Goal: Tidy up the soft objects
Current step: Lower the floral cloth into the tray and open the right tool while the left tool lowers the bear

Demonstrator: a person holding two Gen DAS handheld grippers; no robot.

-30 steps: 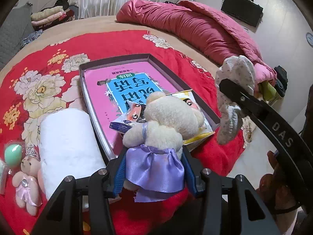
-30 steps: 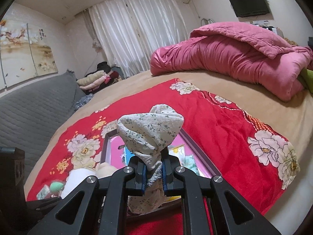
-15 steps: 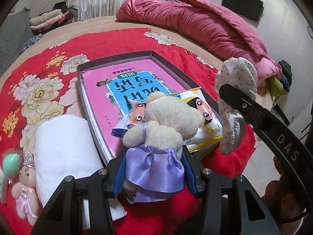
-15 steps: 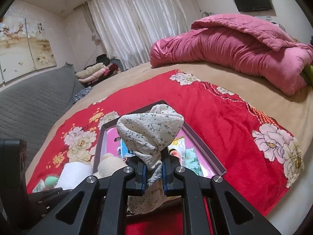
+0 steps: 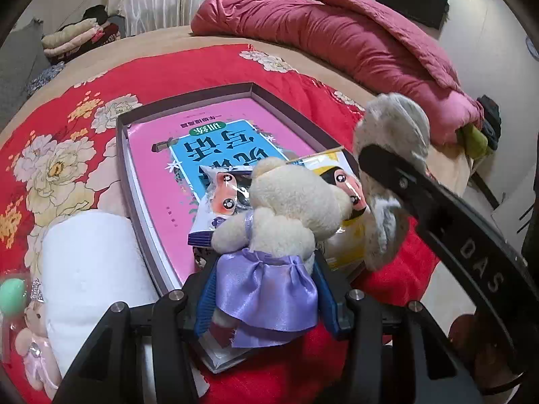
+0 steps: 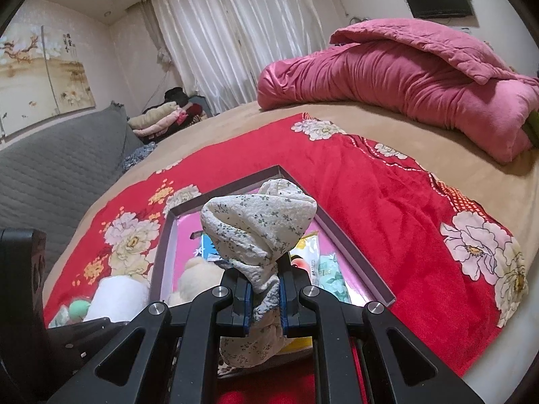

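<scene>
My left gripper (image 5: 266, 289) is shut on a cream teddy bear (image 5: 286, 208) in a purple satin dress, held above the near end of a shallow dark tray (image 5: 188, 101). The tray lies on a red floral blanket (image 5: 67, 134) and holds a pink book (image 5: 161, 175) and snack packets (image 5: 340, 171). My right gripper (image 6: 264, 291) is shut on a bundled floral cloth (image 6: 259, 222), which hangs over the tray (image 6: 353, 245). In the left wrist view that cloth (image 5: 394, 124) and the right gripper's black arm appear at the right, beside the bear.
A white towel roll (image 5: 87, 266), a small pink bear (image 5: 33, 353) and a green ball (image 5: 13, 293) lie left of the tray. A folded pink quilt (image 6: 404, 77) fills the bed's far side. A grey headboard (image 6: 50, 168) and stacked clothes (image 6: 161, 118) are at the left.
Both grippers have sunk a little toward the tray, which now looks larger and nearer. The bear and the cloth stay gripped as before.
</scene>
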